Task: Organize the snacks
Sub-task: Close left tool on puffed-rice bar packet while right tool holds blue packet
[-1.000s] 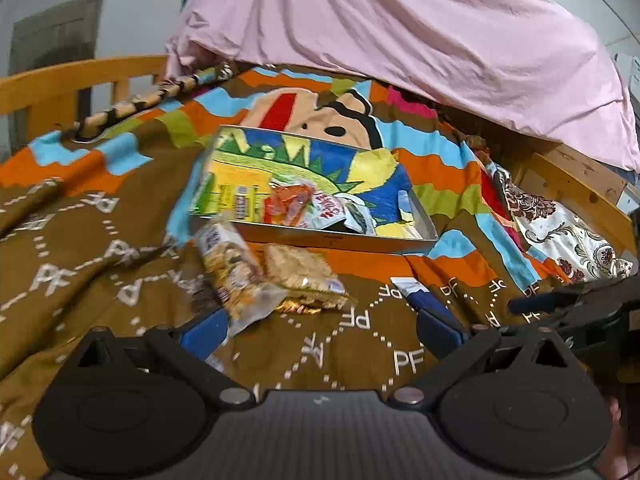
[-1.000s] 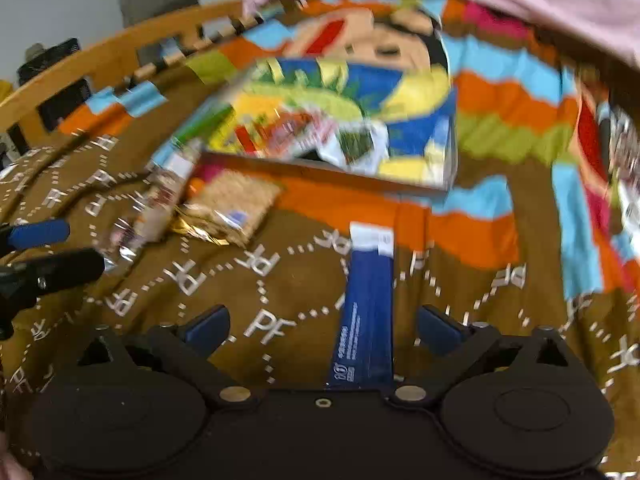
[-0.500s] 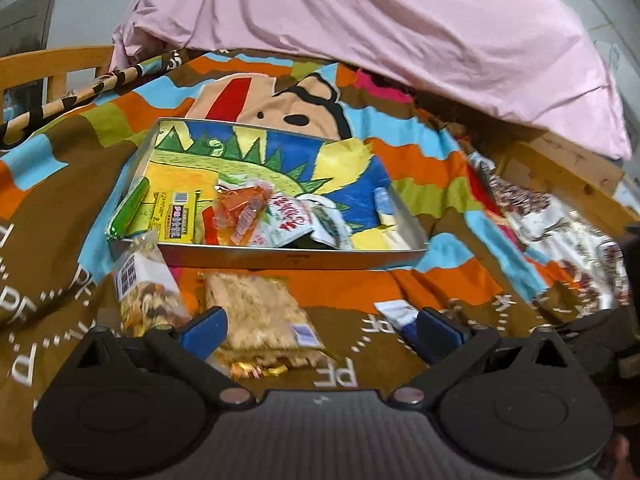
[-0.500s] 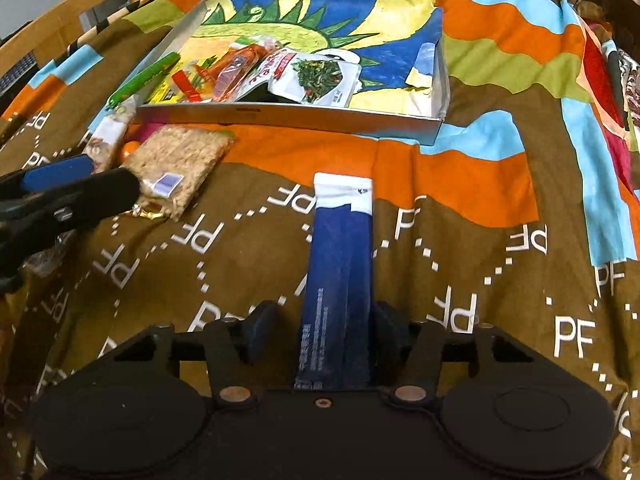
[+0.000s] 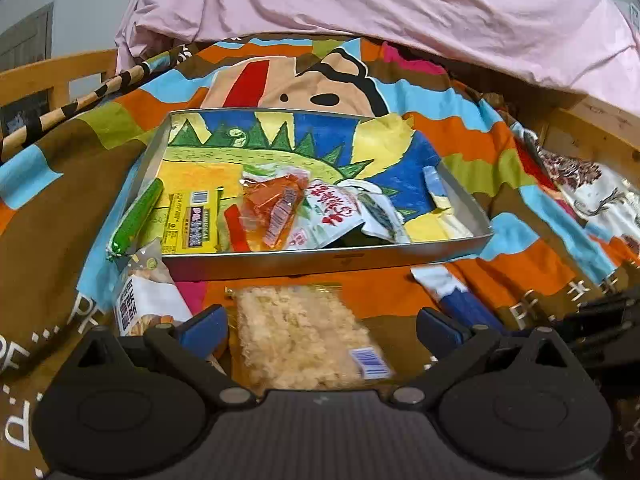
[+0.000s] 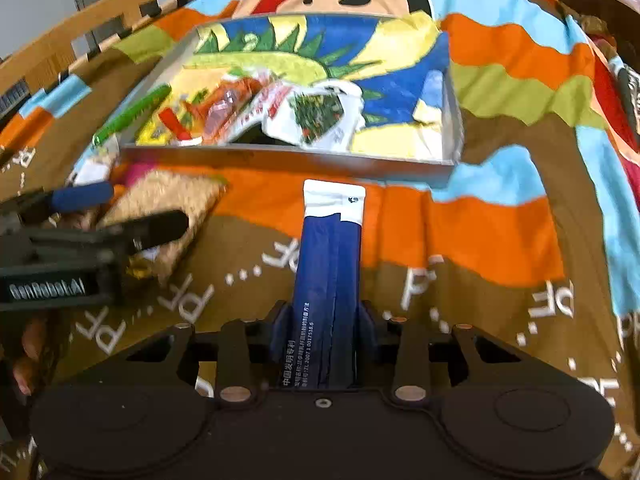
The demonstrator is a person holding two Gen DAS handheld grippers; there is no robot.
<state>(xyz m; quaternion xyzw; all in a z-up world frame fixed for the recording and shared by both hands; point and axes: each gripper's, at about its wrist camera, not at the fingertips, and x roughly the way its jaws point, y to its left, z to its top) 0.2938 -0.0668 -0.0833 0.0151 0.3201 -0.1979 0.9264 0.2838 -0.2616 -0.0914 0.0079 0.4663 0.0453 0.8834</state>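
A long dark-blue packet (image 6: 330,248) with a white end lies on the brown blanket, and my right gripper (image 6: 325,328) is shut on its near end. The same blue packet (image 5: 460,300) shows at the right in the left wrist view. My left gripper (image 5: 320,326) is open, its blue fingers standing either side of a clear packet of pale rice crackers (image 5: 300,332) without pressing on it. A nut packet (image 5: 144,300) lies just left of it. Behind both sits the metal tray (image 5: 320,264) with a painted lining, holding several snack packets.
In the tray lie a green stick (image 5: 138,216), a yellow packet (image 5: 192,224), an orange packet (image 5: 276,208) and a white seaweed packet (image 5: 340,216). A pink sheet (image 5: 400,8) hangs behind. A wooden bed rail (image 5: 52,76) runs along the left.
My right gripper's jaws closed onto the blue packet. My left gripper moved down and forward from the nut packet until its fingers straddle the cracker packet.
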